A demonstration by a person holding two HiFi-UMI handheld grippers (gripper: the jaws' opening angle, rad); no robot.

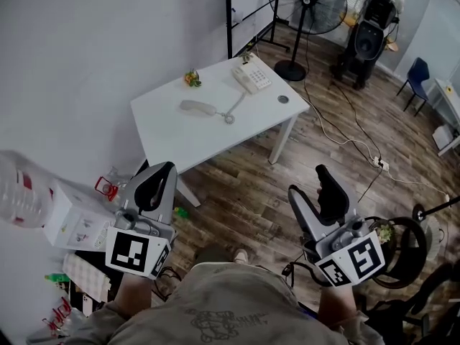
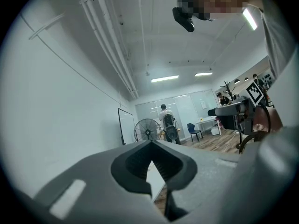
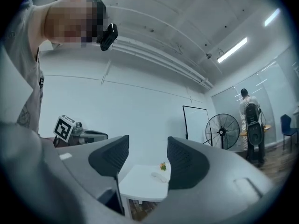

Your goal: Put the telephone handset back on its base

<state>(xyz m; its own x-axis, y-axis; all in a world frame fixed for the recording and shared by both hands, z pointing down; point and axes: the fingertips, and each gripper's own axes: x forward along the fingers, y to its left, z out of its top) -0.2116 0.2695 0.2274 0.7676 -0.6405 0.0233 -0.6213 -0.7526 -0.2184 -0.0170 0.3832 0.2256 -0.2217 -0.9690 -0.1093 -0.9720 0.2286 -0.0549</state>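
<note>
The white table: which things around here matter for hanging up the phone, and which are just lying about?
For the job: handset, telephone base, cord, white table, left gripper, right gripper.

Just lying about: standing fan, small colourful trinket on the table's far edge, blue chair, white box on the floor.

light: bright, even, from long white ceiling strip lamps [image 2: 165,79]
shadows: I see only soft ones
edges: fisheye bend, black corners
blur: grey plastic left gripper [image 2: 150,143], clear plastic bottle [image 1: 18,189]
</note>
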